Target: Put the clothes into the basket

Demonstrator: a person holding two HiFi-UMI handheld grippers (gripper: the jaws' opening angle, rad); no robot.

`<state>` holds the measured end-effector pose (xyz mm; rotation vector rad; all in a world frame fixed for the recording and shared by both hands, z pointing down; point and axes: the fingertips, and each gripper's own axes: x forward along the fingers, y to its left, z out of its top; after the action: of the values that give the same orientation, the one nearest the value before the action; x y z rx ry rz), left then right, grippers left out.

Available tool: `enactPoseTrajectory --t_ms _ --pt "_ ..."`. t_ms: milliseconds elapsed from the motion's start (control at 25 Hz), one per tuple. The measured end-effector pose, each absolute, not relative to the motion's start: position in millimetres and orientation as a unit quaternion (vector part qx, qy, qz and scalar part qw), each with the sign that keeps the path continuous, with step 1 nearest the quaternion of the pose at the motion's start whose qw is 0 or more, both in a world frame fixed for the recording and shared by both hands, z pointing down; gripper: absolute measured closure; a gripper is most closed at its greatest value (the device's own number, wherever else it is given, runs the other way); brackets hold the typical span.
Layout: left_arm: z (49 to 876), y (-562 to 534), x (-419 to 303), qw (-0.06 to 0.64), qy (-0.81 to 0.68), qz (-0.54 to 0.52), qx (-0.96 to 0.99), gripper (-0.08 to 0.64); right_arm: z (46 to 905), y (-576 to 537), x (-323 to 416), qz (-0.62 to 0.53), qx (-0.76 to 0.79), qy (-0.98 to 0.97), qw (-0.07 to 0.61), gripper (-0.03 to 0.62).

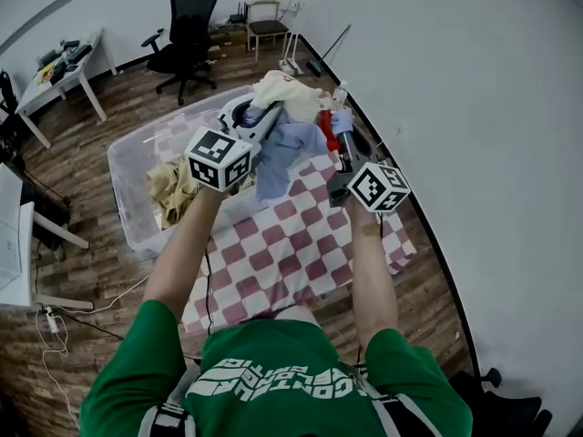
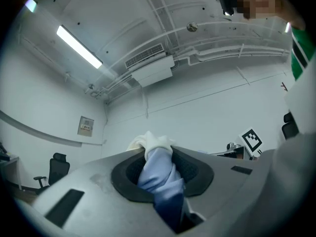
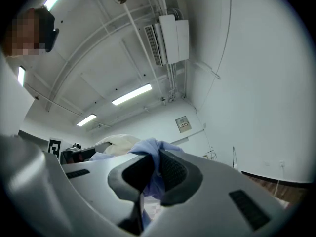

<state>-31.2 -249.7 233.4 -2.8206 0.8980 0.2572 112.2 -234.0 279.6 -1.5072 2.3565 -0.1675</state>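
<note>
Both grippers are raised in front of me over a red-and-white checked cloth (image 1: 301,244). My left gripper (image 1: 263,117) is shut on a light blue garment (image 1: 284,153) that hangs in a bunch between the two grippers. A cream garment (image 1: 287,92) sits bunched on top of it. In the left gripper view the blue fabric (image 2: 160,177) fills the gap between the pads of the left gripper (image 2: 159,168), with the cream cloth (image 2: 150,142) at the tips. My right gripper (image 1: 341,140) pinches another part of the blue garment (image 3: 149,177) between its dark pads (image 3: 173,174).
A clear plastic bin (image 1: 127,167) lies left of the checked cloth, with tan clothes (image 1: 173,189) in it. A black office chair (image 1: 187,39), a wooden chair (image 1: 267,21) and a white desk (image 1: 64,71) stand farther back. The white wall (image 1: 474,107) runs along the right.
</note>
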Motion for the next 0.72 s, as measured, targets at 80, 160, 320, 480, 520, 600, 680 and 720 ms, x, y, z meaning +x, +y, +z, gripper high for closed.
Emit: enactPoseTrajectory --t_ms 80,160,320,480,520,600,680,720 --pt "222 -255 -38 0.096 0.307 0.091 -0.943 0.486 267 -240 106 -0.049 -0.523 0.834 0.172 0.561" --pt "214 -260 -46 0.106 0.313 0.094 -0.939 0.486 261 -247 98 -0.044 -0.515 0.838 0.174 0.561" --pt "206 -273 -71 0.113 0.332 0.097 -0.931 0.486 259 -262 74 -0.046 -0.498 0.848 0.176 0.561" --pt "210 -285 -104 0.11 0.358 0.094 -0.922 0.486 266 -279 43 -0.056 -0.477 0.86 0.171 0.561" --pt "212 -288 -115 0.108 0.367 0.093 -0.919 0.486 269 -284 32 -0.061 -0.469 0.864 0.171 0.561" --pt "217 -294 -137 0.104 0.384 0.089 -0.913 0.486 273 -294 11 -0.069 -0.455 0.872 0.167 0.56" --pt "223 -300 -158 0.102 0.4 0.082 -0.907 0.486 280 -305 -10 -0.077 -0.442 0.879 0.16 0.561" --pt "227 -303 -168 0.1 0.408 0.077 -0.904 0.486 284 -310 -21 -0.081 -0.436 0.883 0.155 0.561"
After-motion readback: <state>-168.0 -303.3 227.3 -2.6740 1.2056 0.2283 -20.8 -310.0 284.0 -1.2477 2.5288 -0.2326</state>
